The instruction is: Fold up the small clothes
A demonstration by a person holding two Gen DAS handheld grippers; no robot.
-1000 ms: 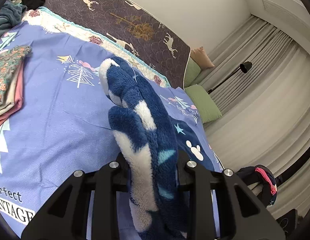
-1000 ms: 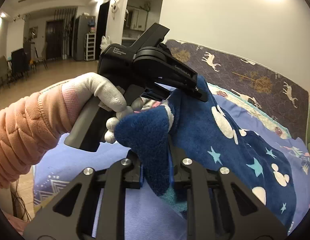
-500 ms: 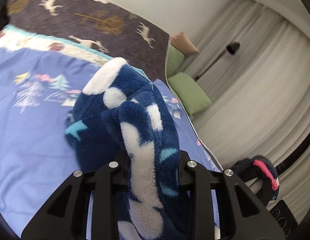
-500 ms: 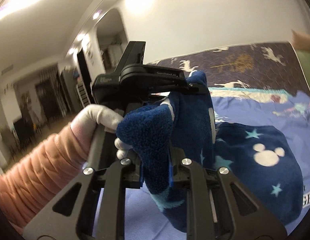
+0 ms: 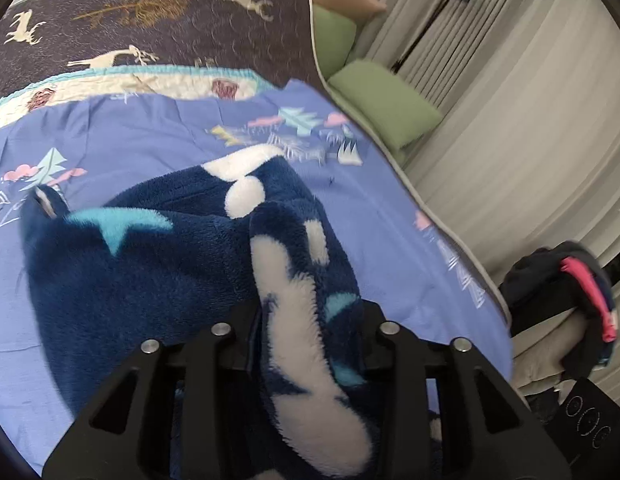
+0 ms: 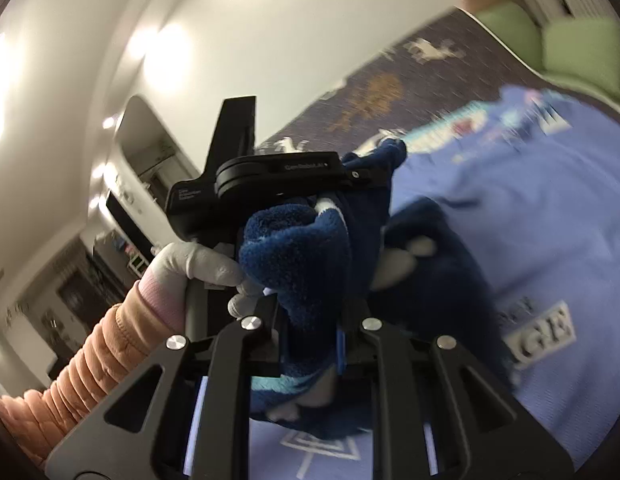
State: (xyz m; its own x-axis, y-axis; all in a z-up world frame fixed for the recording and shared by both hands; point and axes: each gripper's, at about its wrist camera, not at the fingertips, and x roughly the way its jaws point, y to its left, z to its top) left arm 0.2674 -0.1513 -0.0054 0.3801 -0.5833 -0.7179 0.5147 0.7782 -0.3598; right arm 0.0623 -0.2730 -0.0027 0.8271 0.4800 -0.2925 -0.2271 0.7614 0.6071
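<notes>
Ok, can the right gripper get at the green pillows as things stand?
Probably not: the right gripper is shut on the blue fleece garment, and the green pillows lie across the bed from it.

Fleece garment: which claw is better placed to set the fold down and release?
Left, probably. The left claw angles down over the fleece garment lying on the blue sheet; its jaws have just been opening, with fleece between them. The right claw clamps a bunched edge, aimed more level.
</notes>
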